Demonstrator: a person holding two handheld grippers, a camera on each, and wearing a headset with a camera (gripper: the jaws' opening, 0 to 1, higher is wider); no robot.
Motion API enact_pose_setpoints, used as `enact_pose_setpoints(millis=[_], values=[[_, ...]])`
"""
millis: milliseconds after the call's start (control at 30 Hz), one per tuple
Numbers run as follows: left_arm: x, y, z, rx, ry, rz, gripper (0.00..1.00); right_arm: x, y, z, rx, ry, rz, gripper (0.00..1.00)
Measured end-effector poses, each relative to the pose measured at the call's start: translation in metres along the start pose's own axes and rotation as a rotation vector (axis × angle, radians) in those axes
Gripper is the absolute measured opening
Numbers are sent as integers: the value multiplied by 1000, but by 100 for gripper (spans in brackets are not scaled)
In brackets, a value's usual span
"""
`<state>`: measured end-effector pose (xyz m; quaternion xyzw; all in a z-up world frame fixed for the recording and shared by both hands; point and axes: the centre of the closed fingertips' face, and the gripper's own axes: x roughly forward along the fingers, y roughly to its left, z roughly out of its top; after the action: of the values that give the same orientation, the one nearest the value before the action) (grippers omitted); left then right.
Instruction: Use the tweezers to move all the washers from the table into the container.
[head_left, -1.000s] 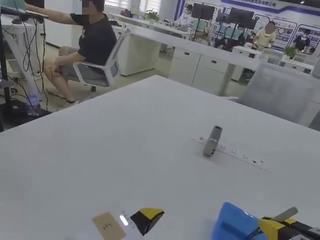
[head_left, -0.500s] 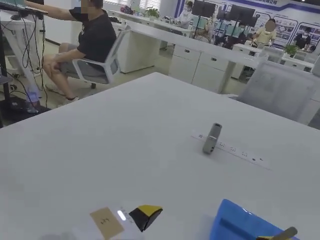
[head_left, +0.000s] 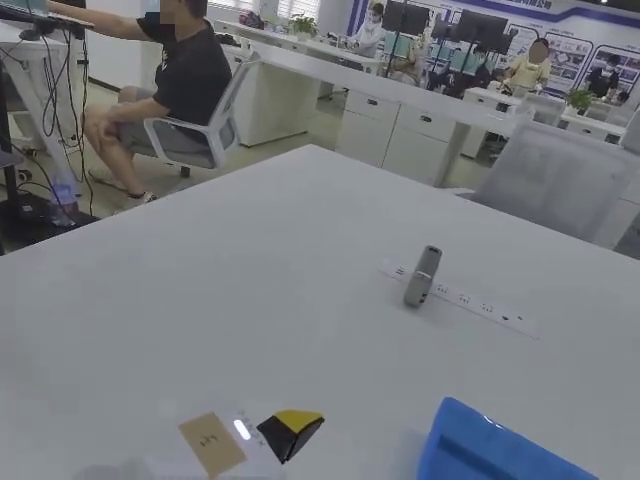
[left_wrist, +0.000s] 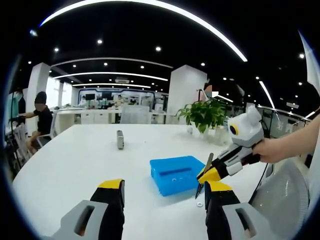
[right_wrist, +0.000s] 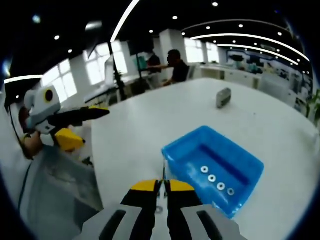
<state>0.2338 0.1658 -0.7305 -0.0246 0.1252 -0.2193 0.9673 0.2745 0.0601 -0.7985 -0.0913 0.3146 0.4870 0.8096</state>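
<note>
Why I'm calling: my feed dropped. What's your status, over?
Left hand-held gripper open, empty. Right hand-held gripper shut on tweezers, tips by one washer on table. Four washers in container. Path clear.

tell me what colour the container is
Bright blue. The container shows best in the right gripper view, with four washers lying inside it.

no text can be read. the wall banner carries white characters too small to make out, and the marks on the tan card on the surface are blurred.
</note>
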Motion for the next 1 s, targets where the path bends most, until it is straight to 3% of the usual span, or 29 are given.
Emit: enact_pose_setpoints(millis=[200, 533, 1000], values=[[0, 0, -1, 2, 7, -3, 64, 2, 2, -14, -11, 40, -4, 3], [0, -1, -2, 5, 12, -8, 64, -1, 5, -15, -10, 35, -5, 4], [0, -2, -2, 8, 14, -9, 63, -2, 8, -19, -71, 56, -7, 3]])
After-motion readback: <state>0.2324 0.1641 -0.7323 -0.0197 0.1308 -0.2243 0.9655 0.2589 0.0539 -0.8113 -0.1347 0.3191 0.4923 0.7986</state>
